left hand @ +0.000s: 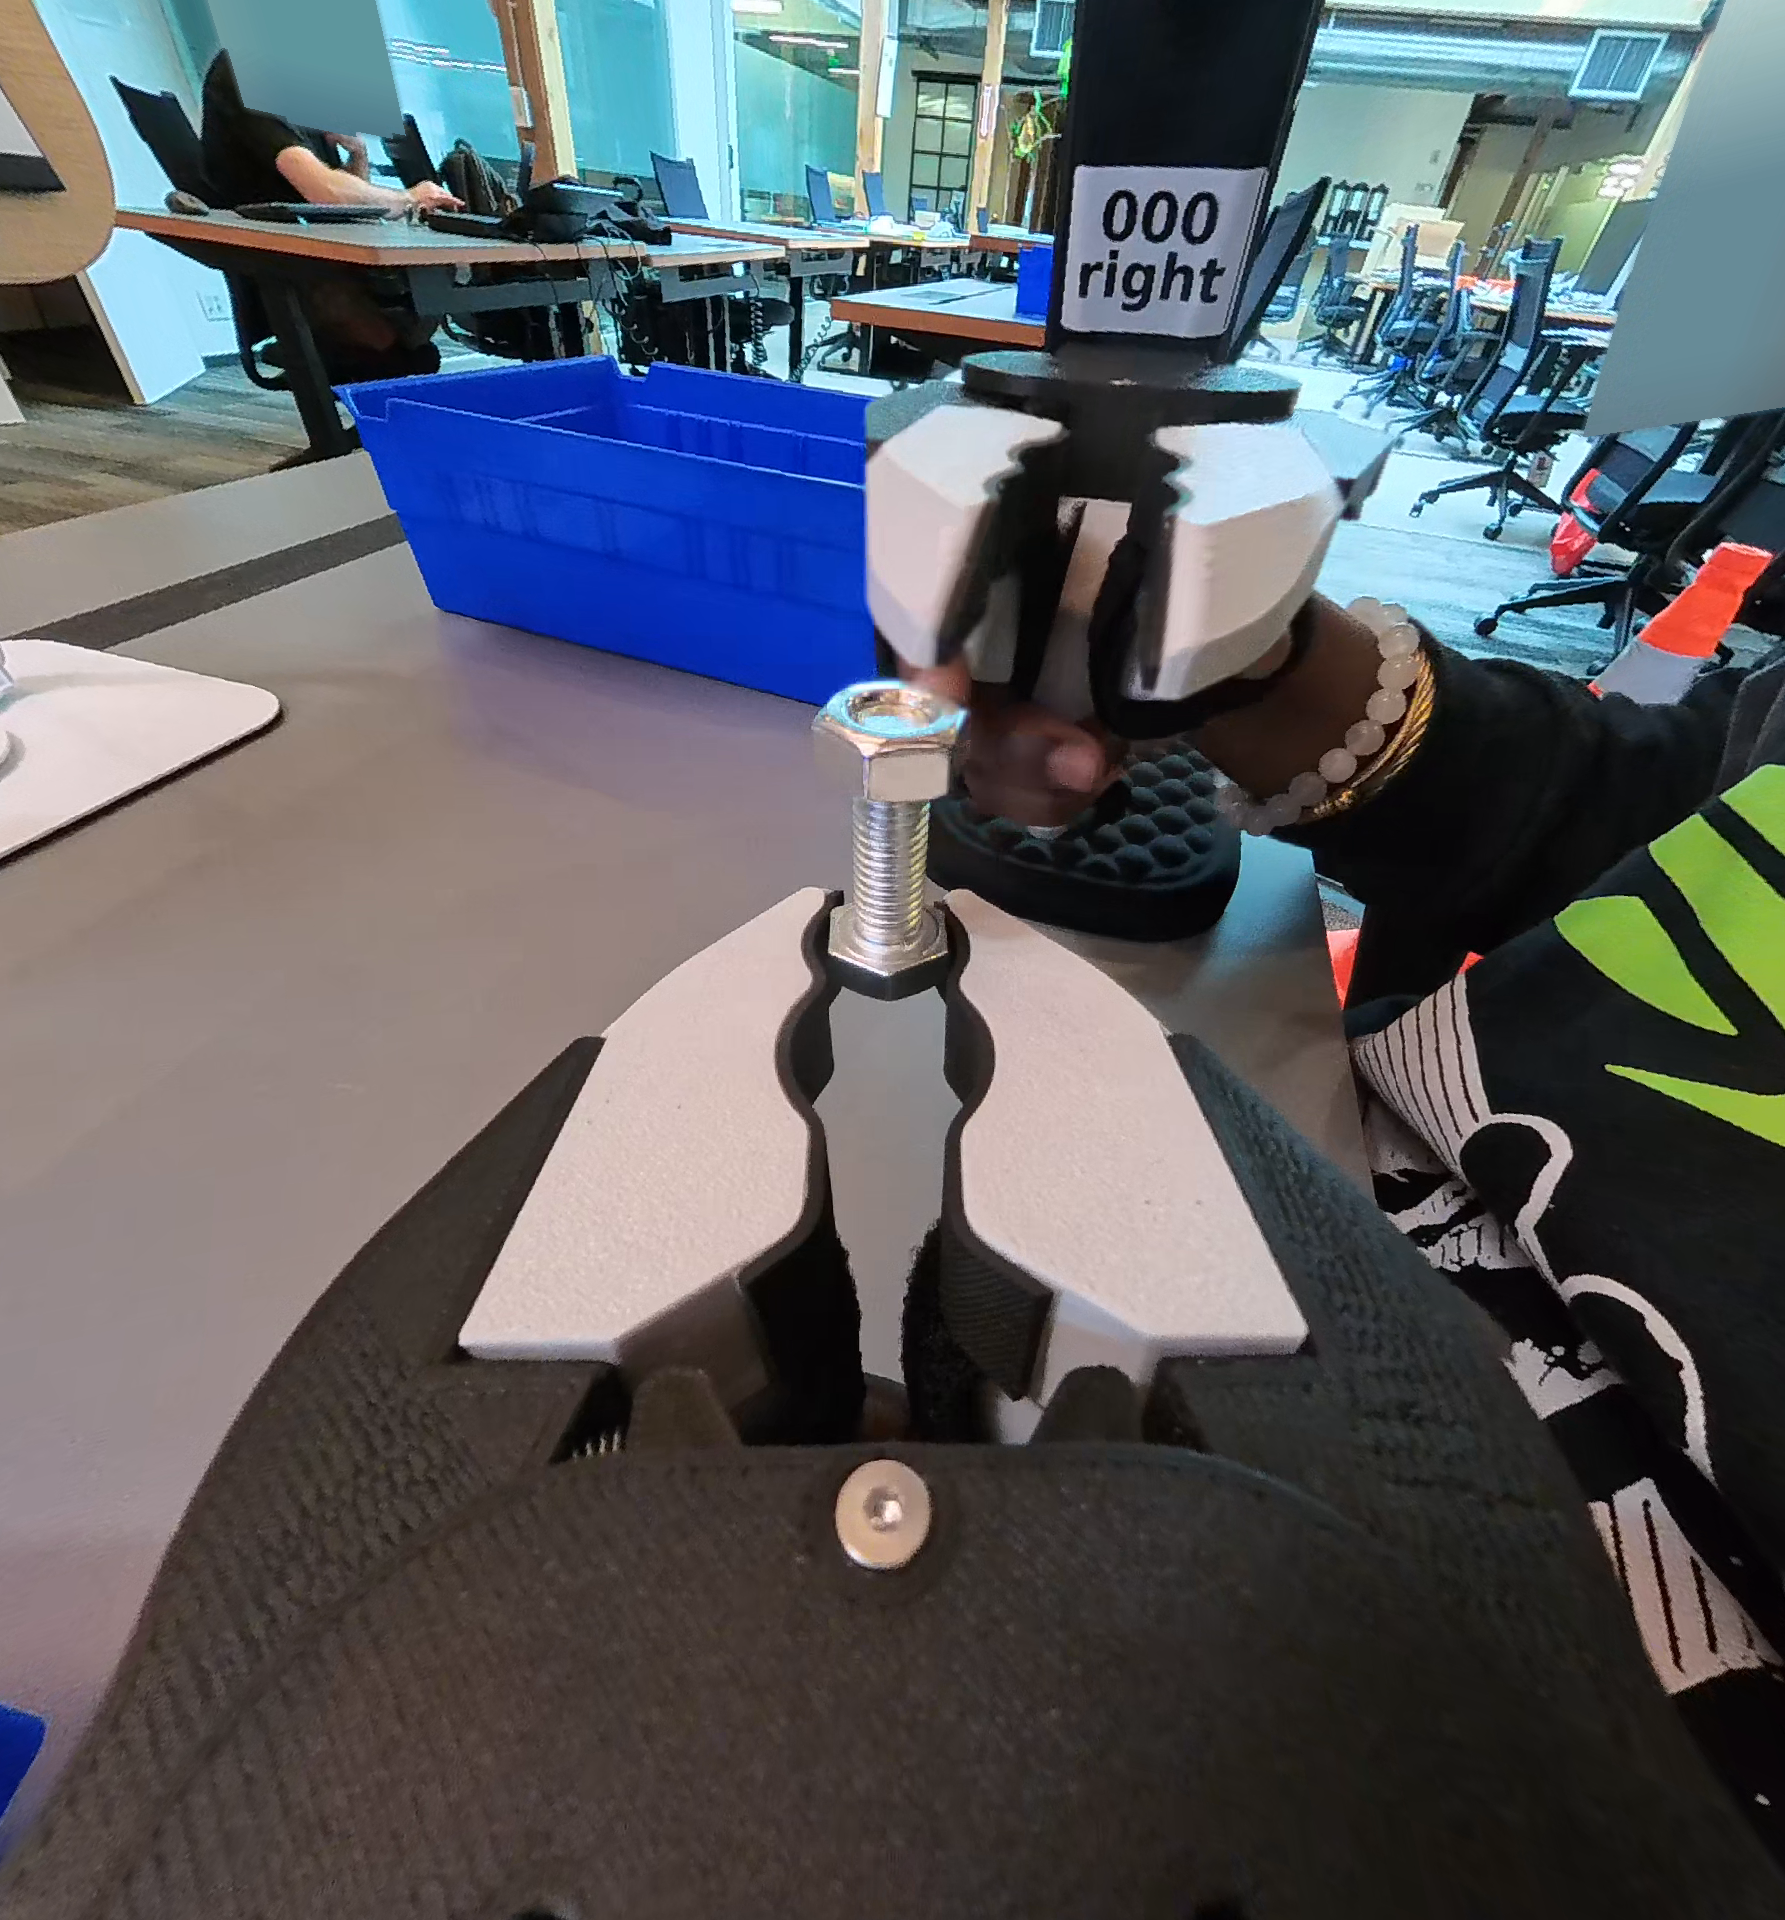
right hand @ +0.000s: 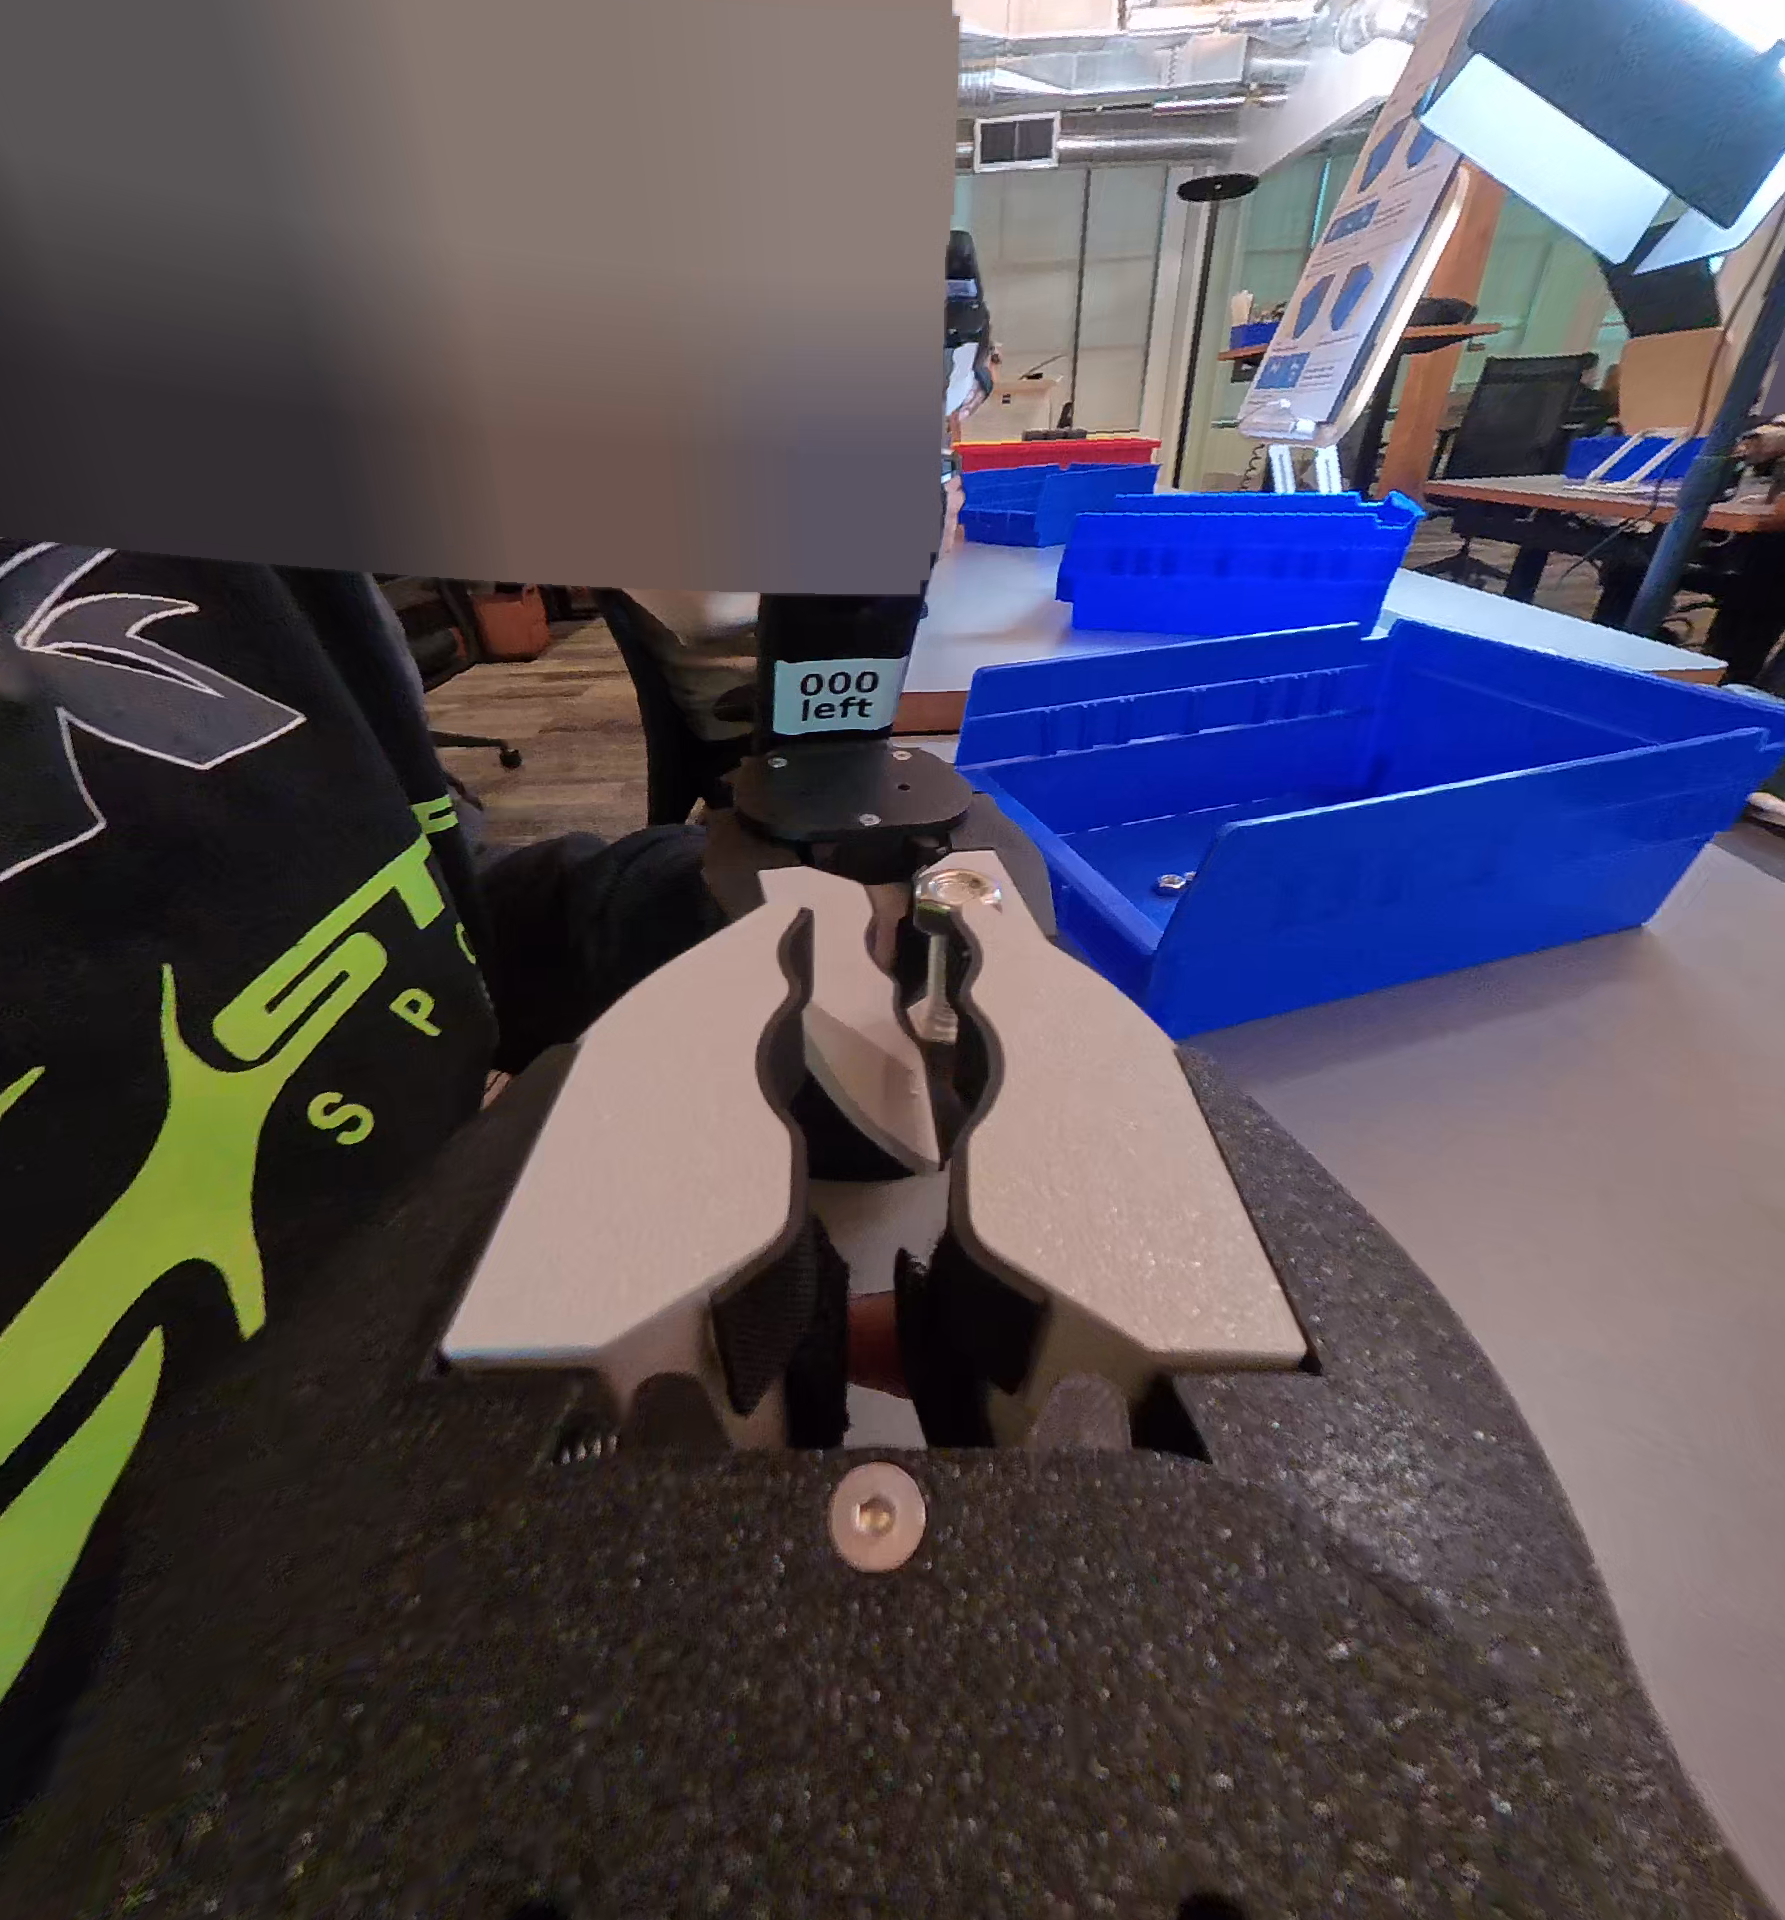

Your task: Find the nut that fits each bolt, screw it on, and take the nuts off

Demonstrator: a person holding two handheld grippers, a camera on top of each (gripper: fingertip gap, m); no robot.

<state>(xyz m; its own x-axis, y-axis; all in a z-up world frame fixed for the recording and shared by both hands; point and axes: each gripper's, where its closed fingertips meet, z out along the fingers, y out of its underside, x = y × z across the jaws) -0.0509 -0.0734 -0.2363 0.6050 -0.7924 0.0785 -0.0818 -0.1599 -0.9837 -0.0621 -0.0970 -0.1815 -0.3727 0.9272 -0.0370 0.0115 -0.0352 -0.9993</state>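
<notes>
Clamping bolt [left hand: 890, 883] head, left gripper [left hand: 886, 961] (white sticker), nut [left hand: 890, 740] atop

Each of the 2 wrist cameras sits close behind its own fingers, low over the grey table [left hand: 244, 935], facing the other gripper, so both views share the upright bolt [left hand: 889, 862] and the blue bin [right hand: 1439, 831]

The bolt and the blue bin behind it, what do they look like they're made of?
The bolt, with the nut at its top, looks like bright plated steel: silvery, with mirror-like glints on the threads and hex faces. The blue bin looks like moulded plastic: one even colour, dull sheen, ribbed walls.
</notes>
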